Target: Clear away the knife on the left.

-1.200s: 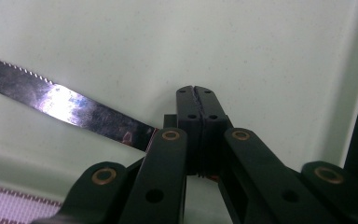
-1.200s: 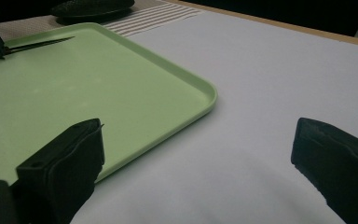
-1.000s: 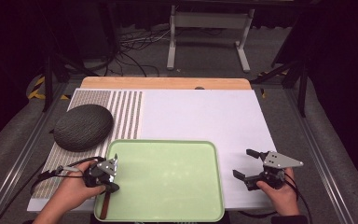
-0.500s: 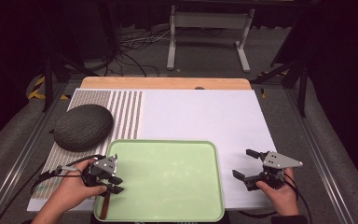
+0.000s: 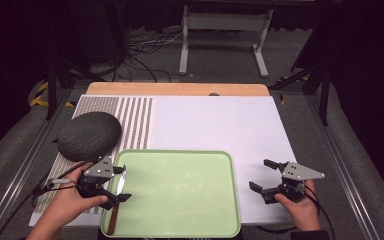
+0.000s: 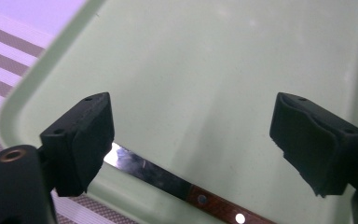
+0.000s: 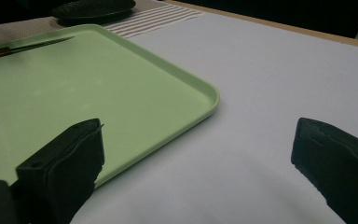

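Looking down from the high view, the left tongs [image 5: 114,187] hang over the left edge of the green tray [image 5: 180,227], and their jaws have just been opening: a second ago they were pinched shut low over that edge, half a second ago partly apart, and now they stand wide with nothing pressed between them. The knife [image 5: 116,210] lies flat along the tray's left side, brown handle toward the person, blade toward the far rim. The right tongs [image 5: 266,181] hover open and empty over the white counter [image 5: 215,122] right of the tray, where they were before, and a dark round cushion [image 5: 89,135] sits on the striped mat at far left. In the left gripper view, the knife [image 6: 168,179] rests on the tray floor [image 6: 223,70] below the spread pads, touching neither. In the right gripper view, both jaws are wide apart over bare counter beside the tray corner [image 7: 200,100]. To my judgement the knife has been delivered and released.
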